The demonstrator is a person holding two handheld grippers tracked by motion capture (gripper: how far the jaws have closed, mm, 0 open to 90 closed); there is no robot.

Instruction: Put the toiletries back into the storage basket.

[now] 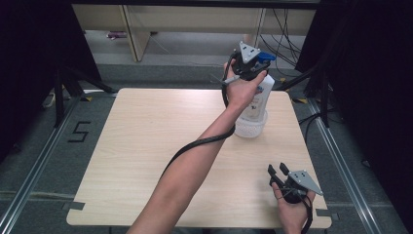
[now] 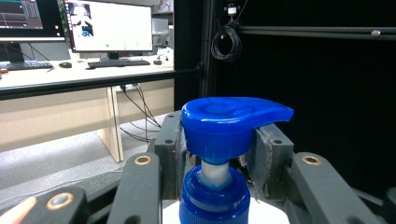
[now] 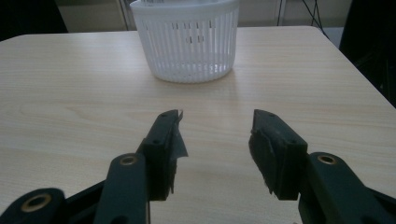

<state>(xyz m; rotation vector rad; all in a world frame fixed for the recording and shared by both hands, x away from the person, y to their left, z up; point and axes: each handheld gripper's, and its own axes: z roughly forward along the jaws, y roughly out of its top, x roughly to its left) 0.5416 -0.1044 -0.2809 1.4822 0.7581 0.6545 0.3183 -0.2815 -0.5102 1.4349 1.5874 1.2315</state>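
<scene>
a lab: monitors (image 2: pixel 109 25), black curtains (image 2: pixel 327 93), cables (image 2: pixel 226 42)

Black two-fingered grippers (image 1: pixel 277 170), brass-coloured pivot screws, grey three-cornered plates, trailing black cables.

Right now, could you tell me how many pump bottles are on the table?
1: the pump bottle stands in the white basket at the table's far right, its blue pump head gripped by the left gripper.

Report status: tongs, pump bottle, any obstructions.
Left tongs shut on the blue pump head of the bottle, which stands in the white basket. Right tongs open, empty, low over table. Nothing in the way.
</scene>
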